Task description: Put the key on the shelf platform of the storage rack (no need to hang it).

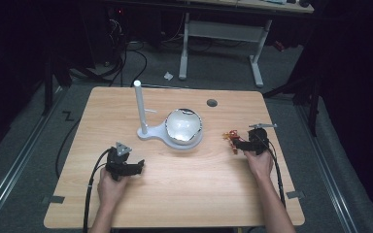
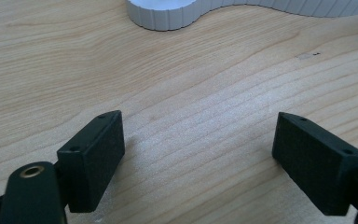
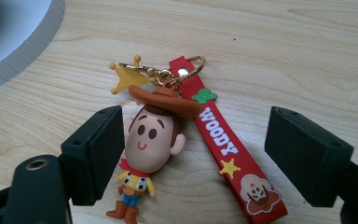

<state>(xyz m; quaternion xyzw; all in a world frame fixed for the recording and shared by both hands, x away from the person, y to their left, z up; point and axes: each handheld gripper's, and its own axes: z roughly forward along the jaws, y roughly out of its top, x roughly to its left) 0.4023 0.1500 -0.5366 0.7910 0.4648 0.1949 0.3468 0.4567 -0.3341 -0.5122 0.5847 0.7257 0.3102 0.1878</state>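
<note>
A Woody keychain [image 3: 154, 140] lies flat on the wooden table [image 1: 175, 194], with a cowboy figure, a gold star charm [image 3: 128, 77] and a red strap [image 3: 233, 163] marked WOODY. My right gripper [image 3: 193, 156] stands open over it, the figure and strap lying between the jaws. From above, the keychain [image 1: 231, 139] sits just left of the right gripper [image 1: 243, 144] at the table's right side. My left gripper [image 1: 137, 167] rests open at the front left, and its jaws [image 2: 198, 161] hold nothing but bare wood.
A white stand [image 1: 148, 131] with an upright post [image 1: 139, 104] and a round bowl-like dish [image 1: 183, 125] sits at the table's centre; its ribbed base edge [image 2: 168, 16] lies ahead of the left gripper. A small round hole [image 1: 211, 102] marks the far edge.
</note>
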